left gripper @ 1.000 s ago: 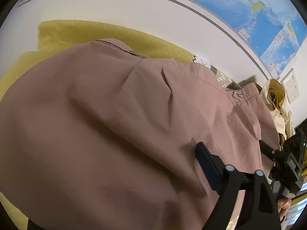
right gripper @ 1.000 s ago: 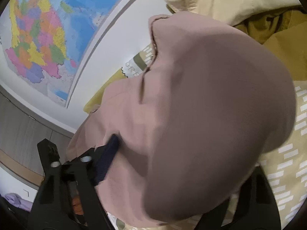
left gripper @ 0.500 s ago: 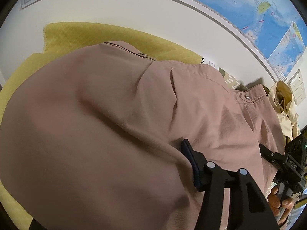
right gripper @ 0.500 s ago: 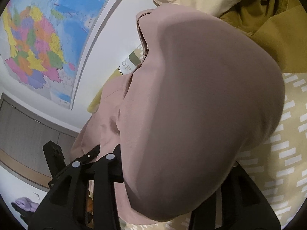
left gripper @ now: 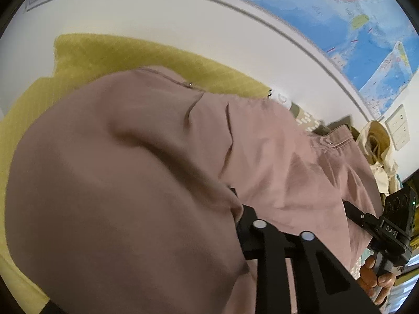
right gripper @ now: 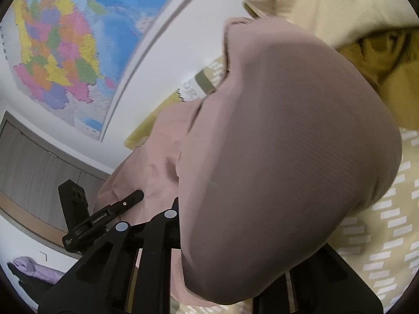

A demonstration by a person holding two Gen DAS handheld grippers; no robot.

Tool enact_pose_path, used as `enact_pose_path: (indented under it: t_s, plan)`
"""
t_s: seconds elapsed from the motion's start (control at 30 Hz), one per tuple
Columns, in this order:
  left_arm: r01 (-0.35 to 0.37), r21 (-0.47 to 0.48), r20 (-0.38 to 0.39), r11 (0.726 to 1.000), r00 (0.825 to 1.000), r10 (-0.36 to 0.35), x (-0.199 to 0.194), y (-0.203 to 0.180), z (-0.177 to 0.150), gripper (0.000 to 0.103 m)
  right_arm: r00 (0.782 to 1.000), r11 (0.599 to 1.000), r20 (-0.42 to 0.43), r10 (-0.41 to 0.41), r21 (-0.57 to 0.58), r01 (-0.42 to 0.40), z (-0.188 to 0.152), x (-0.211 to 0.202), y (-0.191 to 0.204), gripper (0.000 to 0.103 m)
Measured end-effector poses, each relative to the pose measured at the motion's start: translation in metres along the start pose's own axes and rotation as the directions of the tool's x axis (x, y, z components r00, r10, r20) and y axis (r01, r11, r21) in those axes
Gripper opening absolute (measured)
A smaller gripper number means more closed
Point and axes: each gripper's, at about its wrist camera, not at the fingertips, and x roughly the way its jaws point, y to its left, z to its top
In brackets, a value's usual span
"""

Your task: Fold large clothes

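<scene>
A dusty pink garment (left gripper: 125, 183) with a snap-buttoned waistband lies spread on the bed and fills both wrist views. My left gripper (left gripper: 222, 204) has its jaws closing on a bunched fold of it. Only the right finger (left gripper: 244, 214) shows; the other is hidden under the cloth. My right gripper (right gripper: 199, 209) is closing on the garment's other side (right gripper: 288, 144), with its left finger (right gripper: 174, 217) pressed into the fabric and the right one covered. Each gripper shows in the other's view, the right one (left gripper: 351, 208) and the left one (right gripper: 136, 196), both touching the cloth.
A yellow bedcover (left gripper: 131, 57) lies under the garment, with a beige patterned sheet (right gripper: 379, 235) on the right. Cream (right gripper: 327, 5) and mustard (right gripper: 387, 60) clothes are piled past the waistband. A world map (left gripper: 340, 13) hangs on the white wall. A hand (left gripper: 374, 280) holds the right gripper.
Both grippers' visible fingers have swung inward from wide apart and now pinch folds of the pink garment. The cloth has bunched up at each finger. Neither hand has shifted much.
</scene>
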Motion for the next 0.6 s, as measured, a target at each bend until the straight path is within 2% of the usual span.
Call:
enact_pose_path:
  t_s: [0.07, 0.2, 0.43, 0.53, 0.6]
  plan:
    - [0.011, 0.016, 0.019, 1.0, 1.0, -0.012, -0.008, 0.001, 0.008, 0.015, 1.0, 1.0, -0.003, 0.018, -0.007, -0.018, 0.002, -0.002, 0.008, 0.017]
    - [0.028, 0.011, 0.05, 1.0, 0.998, -0.029, -0.027, 0.006, 0.03, 0.014, 0.998, 0.996, 0.015, 0.062, -0.068, -0.061, 0.013, -0.012, 0.041, 0.016]
    - [-0.012, 0.041, 0.158, 0.999, 0.987, 0.005, -0.082, 0.024, 0.091, 0.014, 0.994, 0.975, 0.021, 0.104, -0.201, -0.098, 0.049, 0.0, 0.121, 0.016]
    - [-0.064, 0.028, 0.214, 0.998, 0.975, 0.056, -0.106, 0.044, 0.121, 0.014, 0.989, 0.957, 0.026, 0.144, -0.258, -0.132, 0.071, 0.02, 0.165, 0.016]
    - [-0.08, -0.006, 0.27, 0.997, 0.96, 0.078, -0.129, 0.067, 0.141, 0.014, 0.985, 0.947, 0.023, 0.172, -0.281, -0.159, 0.079, 0.034, 0.188, 0.016]
